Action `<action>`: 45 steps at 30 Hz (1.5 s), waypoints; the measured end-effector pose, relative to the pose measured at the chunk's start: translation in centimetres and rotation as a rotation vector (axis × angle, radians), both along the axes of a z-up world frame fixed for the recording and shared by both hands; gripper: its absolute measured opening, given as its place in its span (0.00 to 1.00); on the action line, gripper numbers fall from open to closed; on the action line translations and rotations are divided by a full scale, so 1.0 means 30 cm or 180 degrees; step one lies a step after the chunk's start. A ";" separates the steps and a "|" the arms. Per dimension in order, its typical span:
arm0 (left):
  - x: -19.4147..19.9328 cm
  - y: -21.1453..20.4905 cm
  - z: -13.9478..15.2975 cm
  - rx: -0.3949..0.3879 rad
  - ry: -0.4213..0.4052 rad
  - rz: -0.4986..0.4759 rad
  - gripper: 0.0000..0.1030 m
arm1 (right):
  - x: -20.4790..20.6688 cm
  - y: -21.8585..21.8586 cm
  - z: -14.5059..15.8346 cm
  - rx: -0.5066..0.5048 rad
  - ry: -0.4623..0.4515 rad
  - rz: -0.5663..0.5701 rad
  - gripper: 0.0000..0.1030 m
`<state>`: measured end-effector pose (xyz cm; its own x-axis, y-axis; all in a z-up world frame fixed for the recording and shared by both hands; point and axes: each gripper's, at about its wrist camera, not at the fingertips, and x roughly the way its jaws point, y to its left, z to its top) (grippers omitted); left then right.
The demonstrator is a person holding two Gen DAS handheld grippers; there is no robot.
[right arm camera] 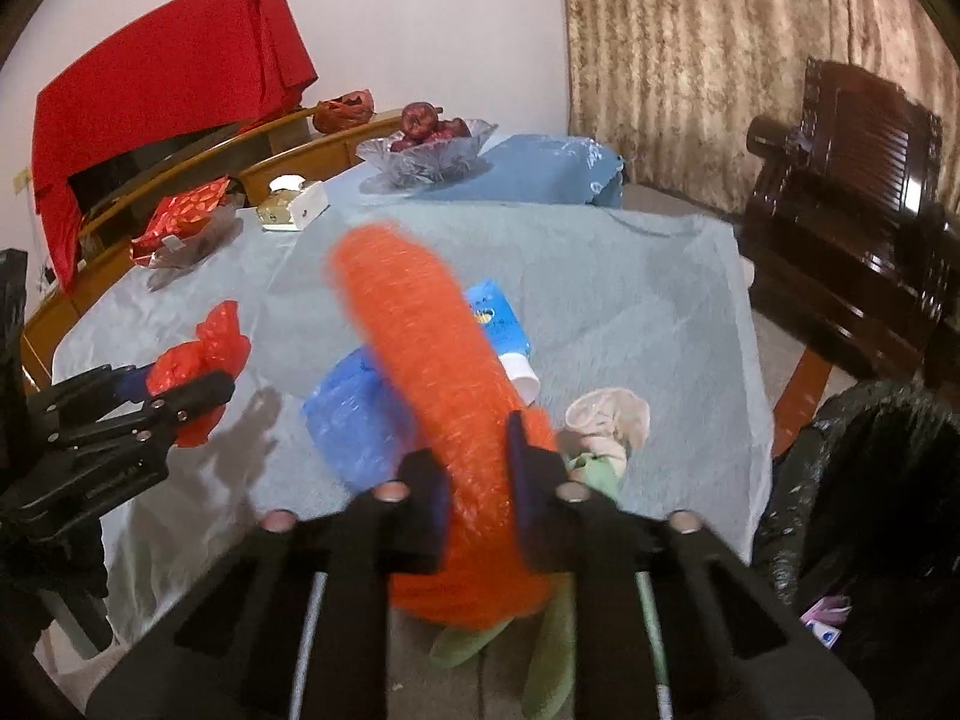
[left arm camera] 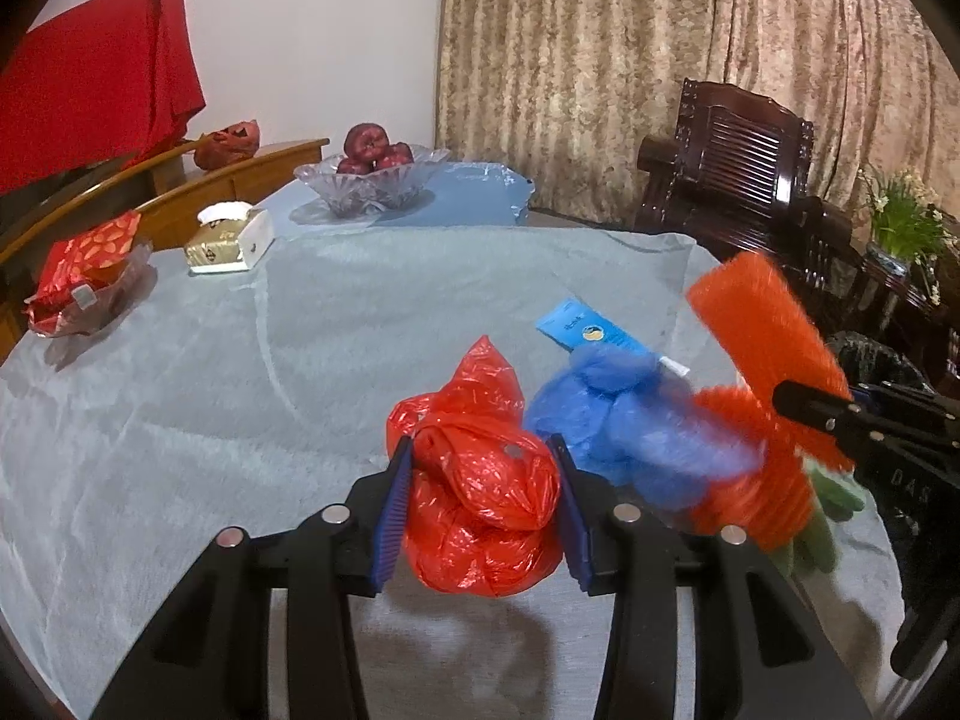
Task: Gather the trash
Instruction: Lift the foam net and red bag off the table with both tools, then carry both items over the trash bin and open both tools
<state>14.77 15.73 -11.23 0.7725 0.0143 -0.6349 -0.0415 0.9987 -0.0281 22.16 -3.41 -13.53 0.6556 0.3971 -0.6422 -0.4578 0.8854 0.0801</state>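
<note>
My left gripper [left arm camera: 480, 450] is shut on a crumpled red plastic bag [left arm camera: 480, 498], held just above the grey tablecloth [left arm camera: 300, 360]. To its right, my right gripper [right arm camera: 474, 450] is shut on a fuzzy orange carrot-shaped toy [right arm camera: 414, 330] with green leaves [right arm camera: 558, 630]; the picture of it is blurred. Behind the toy on the cloth lie a blue plastic bag [right arm camera: 354, 426] and a blue tube [right arm camera: 498, 318]. A beige crumpled wad [right arm camera: 612, 420] sits on the cloth to the right of the toy. In the right wrist view the left gripper [right arm camera: 198, 402] and red bag [right arm camera: 204, 348] show at left.
A black bin bag [right arm camera: 870, 480] stands off the table's right edge. At the far side are a glass bowl of apples [left arm camera: 372, 180], a tissue box [left arm camera: 228, 237] and a dish with red wrappers [left arm camera: 84, 282]. A dark wooden chair [left arm camera: 738, 162] stands by the curtain.
</note>
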 end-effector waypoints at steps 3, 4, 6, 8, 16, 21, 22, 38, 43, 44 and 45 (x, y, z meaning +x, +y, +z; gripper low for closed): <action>-0.005 -0.011 0.016 -0.0009 -0.0037 -0.0035 0.42 | -0.018 -0.012 0.034 0.0033 -0.0075 0.0005 0.11; -0.006 -0.019 0.025 -0.0013 -0.0056 -0.0054 0.42 | -0.024 -0.020 0.052 0.0060 -0.0107 0.0003 0.11; -0.012 -0.036 0.044 -0.0025 -0.0097 -0.0091 0.42 | -0.037 -0.029 0.081 0.0098 -0.0159 0.0001 0.11; -0.017 -0.054 0.062 -0.0038 -0.0137 -0.0128 0.42 | -0.048 -0.039 0.103 0.0129 -0.0196 0.0005 0.11; -0.041 -0.142 0.143 -0.0085 -0.0301 -0.0283 0.42 | -0.089 -0.120 0.192 0.0315 -0.0213 -0.0124 0.11; -0.051 -0.204 0.177 -0.0116 -0.0372 -0.0397 0.42 | -0.128 -0.194 0.236 0.0357 -0.0314 -0.0238 0.11; -0.053 -0.224 0.186 -0.0117 -0.0392 -0.0433 0.42 | -0.139 -0.208 0.241 0.0372 -0.0331 -0.0261 0.11; -0.013 -0.585 0.257 -0.0173 -0.0558 -0.1111 0.42 | -0.257 -0.574 0.262 0.0372 -0.0465 -0.0932 0.11; 0.014 -0.733 0.258 -0.0174 -0.0574 -0.1376 0.42 | -0.287 -0.722 0.240 0.0345 -0.0448 -0.1213 0.11; 0.019 -0.764 0.256 -0.0174 -0.0578 -0.1430 0.42 | -0.295 -0.758 0.231 0.0338 -0.0442 -0.1283 0.11; 0.021 -0.788 0.255 -0.0172 -0.0580 -0.1468 0.42 | -0.297 -0.776 0.222 0.0329 -0.0433 -0.1330 0.11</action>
<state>15.40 -7.92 -3.59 0.7890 -0.3843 -0.4794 0.4147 0.9088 -0.0461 13.23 -26.69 -6.87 0.8490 0.1380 -0.5100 -0.0752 0.9870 0.1418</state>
